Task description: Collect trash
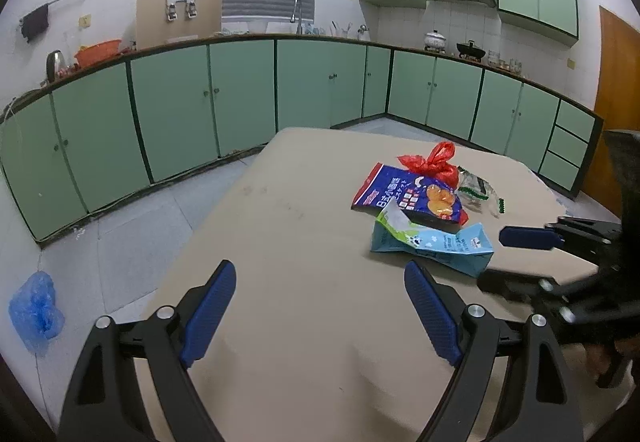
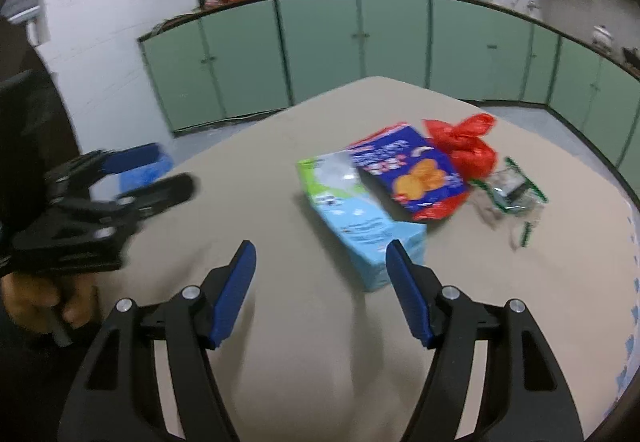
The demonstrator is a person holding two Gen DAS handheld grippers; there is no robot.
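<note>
A small heap of trash sits on the beige tabletop (image 1: 280, 242), toward its far right part in the left wrist view. At the near edge of the heap lies a light-blue carton (image 1: 434, 242) (image 2: 368, 226), flattened and on its side. Resting partly on top of it is a dark-blue snack packet (image 1: 412, 196) (image 2: 412, 170) printed with orange biscuits. A knotted red plastic bag (image 1: 434, 160) (image 2: 464, 142) touches the packet at its 1 o'clock side, and a crumpled clear wrapper with green trim (image 1: 478, 190) (image 2: 512, 190) lies just beside the bag at 4 o'clock.

The right gripper (image 2: 320, 270) hovers over the tabletop with its blue fingers (image 2: 236, 290) spread wide, holding nothing; the carton's near end lies just inside the right finger. The left gripper (image 1: 320, 302), at 9 o'clock of the heap, has its fingers (image 1: 210, 314) equally wide apart and empty.

Green kitchen cabinets (image 1: 240, 98) line the walls behind, and a crumpled blue plastic bag (image 1: 36, 312) lies on the grey floor (image 1: 132, 238) at 8 o'clock.
</note>
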